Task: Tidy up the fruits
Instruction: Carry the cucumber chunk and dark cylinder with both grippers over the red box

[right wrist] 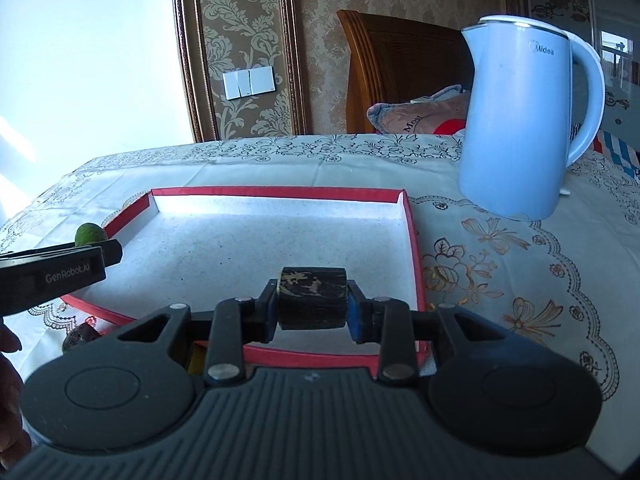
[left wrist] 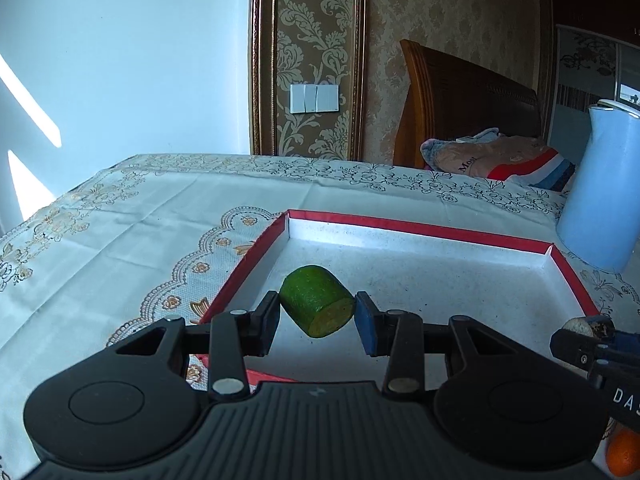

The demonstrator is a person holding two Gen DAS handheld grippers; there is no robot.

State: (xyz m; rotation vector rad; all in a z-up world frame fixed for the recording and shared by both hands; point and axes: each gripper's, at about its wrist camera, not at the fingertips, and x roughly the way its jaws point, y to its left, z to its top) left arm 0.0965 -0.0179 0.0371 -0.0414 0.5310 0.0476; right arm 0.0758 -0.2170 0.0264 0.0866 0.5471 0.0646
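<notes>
Left gripper (left wrist: 316, 314): I hold the green chunk (left wrist: 316, 306) between my pads, over the tray's (left wrist: 420, 227) left half, near its left wall
Green chunk axis: tilted, cut yellow face turned toward me and down, rounded end pointing to the tray's far-left corner
Right gripper (right wrist: 312, 306): clamped on the dark chunk (right wrist: 312, 298), over the tray's (right wrist: 276, 191) near-right part
Dark chunk axis: lying crosswise, flat ends against my pads
Key relation: both pieces hang above the tray floor, so I judge each move is straight down; whether either touches the floor I cannot tell
Nearer hand: left for the tray's left side, right for its right side
Room: tray floor is bare beyond both pieces
Edges: red rim close on the left of the green chunk; kettle (right wrist: 524, 120) stands beyond the tray's far-right corner, apart from it
Loose fruit: an orange (left wrist: 624, 454) lies outside the tray's near-right corner
</notes>
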